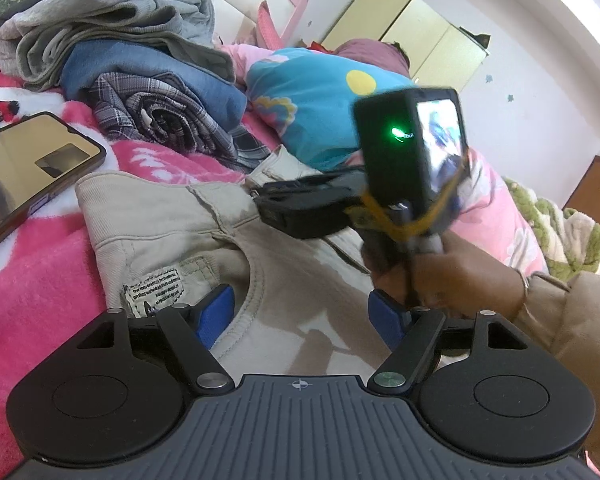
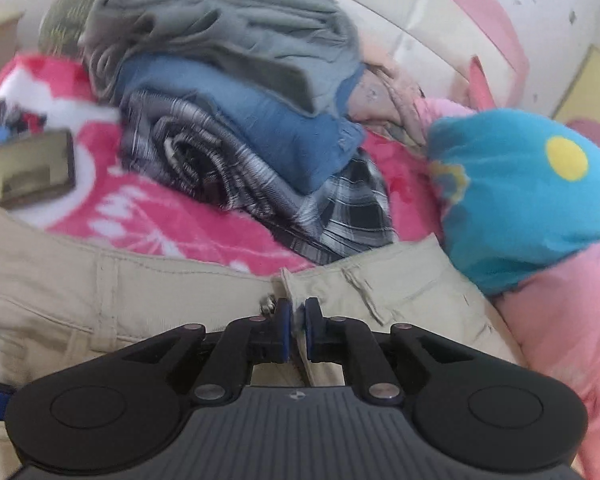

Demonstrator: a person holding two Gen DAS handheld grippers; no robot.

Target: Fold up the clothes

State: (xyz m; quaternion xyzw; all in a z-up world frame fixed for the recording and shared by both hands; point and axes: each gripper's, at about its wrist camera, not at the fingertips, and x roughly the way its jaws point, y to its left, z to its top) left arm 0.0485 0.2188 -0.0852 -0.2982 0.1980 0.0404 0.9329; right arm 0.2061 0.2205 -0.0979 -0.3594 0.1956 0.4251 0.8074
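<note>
Right gripper [image 2: 296, 312]: closed on the waistband edge of the beige trousers [image 2: 140, 280], low in the centre of the right wrist frame.
Left gripper [image 1: 300, 316]: jaws wide apart over the trousers' open waist, blue pads not pressing the cloth.
Beige trousers: spread on the pink blanket [image 1: 32, 280], across the lower half of both frames.
Folded pile [image 1: 132, 52]: grey, blue and plaid clothes, upper left.
Phone [image 1: 24, 176]: left edge, on the blanket.
Blue cushion [image 2: 532, 192]: right side.
</note>
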